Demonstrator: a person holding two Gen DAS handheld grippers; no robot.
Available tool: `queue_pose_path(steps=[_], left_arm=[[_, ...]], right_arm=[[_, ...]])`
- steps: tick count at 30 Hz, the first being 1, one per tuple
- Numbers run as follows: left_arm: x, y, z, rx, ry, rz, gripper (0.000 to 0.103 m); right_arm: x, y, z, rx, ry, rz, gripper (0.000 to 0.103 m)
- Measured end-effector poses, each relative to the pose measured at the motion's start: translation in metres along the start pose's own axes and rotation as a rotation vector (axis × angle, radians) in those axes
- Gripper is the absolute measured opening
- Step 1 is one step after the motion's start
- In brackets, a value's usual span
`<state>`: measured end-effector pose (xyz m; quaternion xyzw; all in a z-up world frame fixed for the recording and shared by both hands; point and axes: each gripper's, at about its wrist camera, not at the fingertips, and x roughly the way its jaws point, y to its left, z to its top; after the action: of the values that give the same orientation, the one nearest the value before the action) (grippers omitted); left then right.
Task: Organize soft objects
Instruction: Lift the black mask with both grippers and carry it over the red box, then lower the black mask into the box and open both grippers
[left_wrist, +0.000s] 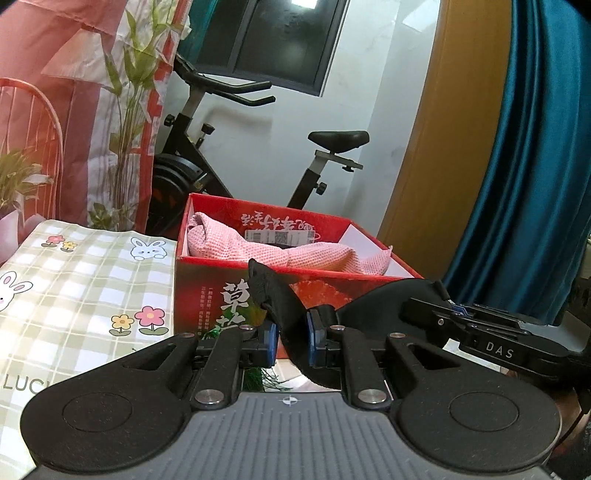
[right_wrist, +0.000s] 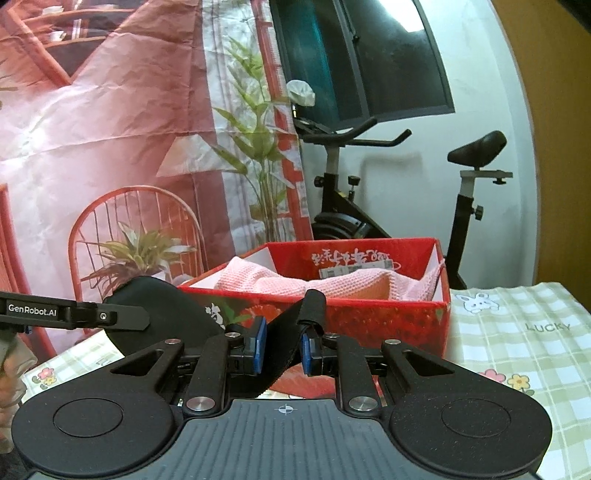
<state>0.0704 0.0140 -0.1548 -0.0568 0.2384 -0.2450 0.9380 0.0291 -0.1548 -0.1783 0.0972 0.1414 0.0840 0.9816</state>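
Observation:
A black sleep mask (left_wrist: 373, 304) with a strap hangs between both grippers just in front of a red cardboard box (left_wrist: 207, 295). My left gripper (left_wrist: 291, 339) is shut on one end of the mask's black strap (left_wrist: 280, 306). My right gripper (right_wrist: 283, 343) is shut on the other strap end (right_wrist: 295, 332); the mask's padded body (right_wrist: 166, 314) shows at its left. A pink waffle towel (left_wrist: 266, 251) lies inside the box, also in the right wrist view (right_wrist: 332, 282). The other gripper shows at the right of the left wrist view (left_wrist: 491, 339) and at the left of the right wrist view (right_wrist: 70, 314).
The box (right_wrist: 369, 317) stands on a table with a green checked bunny tablecloth (left_wrist: 74, 288), (right_wrist: 517, 350). A black exercise bike (left_wrist: 229, 158) stands behind the box. A pink printed backdrop (right_wrist: 110, 129) hangs on the left, a blue curtain (left_wrist: 535, 147) on the right.

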Motion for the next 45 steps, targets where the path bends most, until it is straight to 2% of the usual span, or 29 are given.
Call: queue_pose_path(steps=[11, 21, 28, 33, 36, 39, 45], left_arm=[[0.004, 0.003, 0.001, -0.008, 0.028, 0.01, 0.016], [0.006, -0.001, 0.022, 0.02, 0.065, 0.018, 0.016], [0.01, -0.007, 0.045, 0.056, 0.043, -0.004, 0.017], [0.023, -0.012, 0.071, 0.06, -0.019, -0.019, 0.016], [0.038, -0.013, 0.088, 0.06, -0.049, -0.021, 0.016], [0.061, -0.012, 0.102, 0.046, -0.02, -0.022, 0.016], [0.11, 0.004, 0.109, 0.043, 0.148, 0.006, 0.016]], right_arm=[[0.004, -0.001, -0.003, 0.005, 0.015, -0.007, 0.017], [0.0, 0.001, 0.009, -0.021, -0.001, -0.026, 0.017], [0.001, -0.006, 0.036, -0.025, -0.03, -0.038, 0.017], [0.014, -0.014, 0.07, -0.035, -0.058, -0.045, 0.017], [0.032, -0.026, 0.091, 0.006, -0.053, -0.041, 0.016], [0.058, -0.039, 0.106, 0.067, -0.012, -0.044, 0.016], [0.109, -0.056, 0.102, 0.09, 0.14, -0.079, 0.015]])
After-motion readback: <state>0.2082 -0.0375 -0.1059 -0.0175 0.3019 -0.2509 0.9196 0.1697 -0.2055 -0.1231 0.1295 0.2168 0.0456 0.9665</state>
